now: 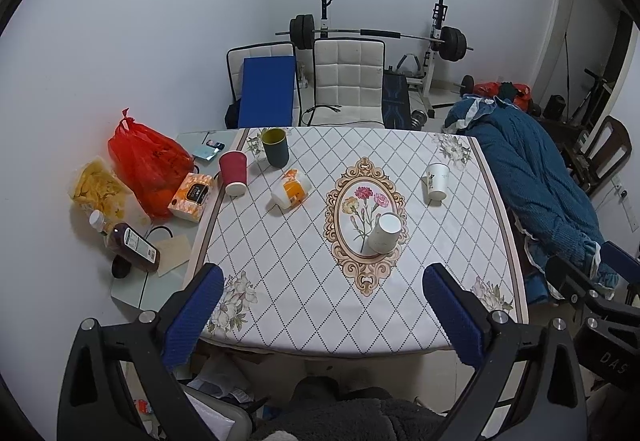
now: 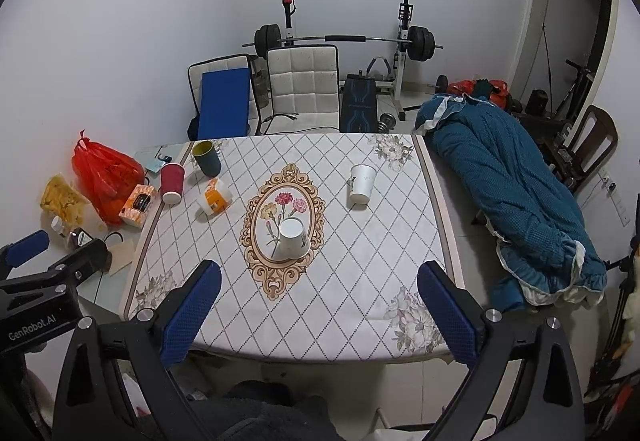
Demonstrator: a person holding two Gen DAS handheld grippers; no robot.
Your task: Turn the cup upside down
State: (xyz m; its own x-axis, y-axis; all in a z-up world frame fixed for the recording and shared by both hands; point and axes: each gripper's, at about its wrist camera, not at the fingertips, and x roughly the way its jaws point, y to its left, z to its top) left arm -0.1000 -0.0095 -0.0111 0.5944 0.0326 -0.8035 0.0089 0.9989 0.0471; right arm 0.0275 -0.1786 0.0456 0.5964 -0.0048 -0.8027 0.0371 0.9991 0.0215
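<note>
A white paper cup (image 1: pixel 385 234) stands upside down on the flower medallion in the middle of the table; it also shows in the right wrist view (image 2: pixel 293 236). A second white paper cup (image 1: pixel 436 182) (image 2: pixel 362 184) stands upright, mouth up, at the far right. My left gripper (image 1: pixel 323 317) is open and empty, held back over the table's near edge. My right gripper (image 2: pixel 319 315) is open and empty too, above the near edge.
At the far left of the cloth (image 1: pixel 280 281) are a red cup (image 1: pixel 233 172), a dark green cup (image 1: pixel 275 147) and an orange-and-white cup (image 1: pixel 291 188) lying on its side. A red bag (image 1: pixel 148 165), tissue box (image 1: pixel 191 196) and bottle (image 1: pixel 134 247) sit left of it. A blue blanket (image 1: pixel 536 181) lies to the right.
</note>
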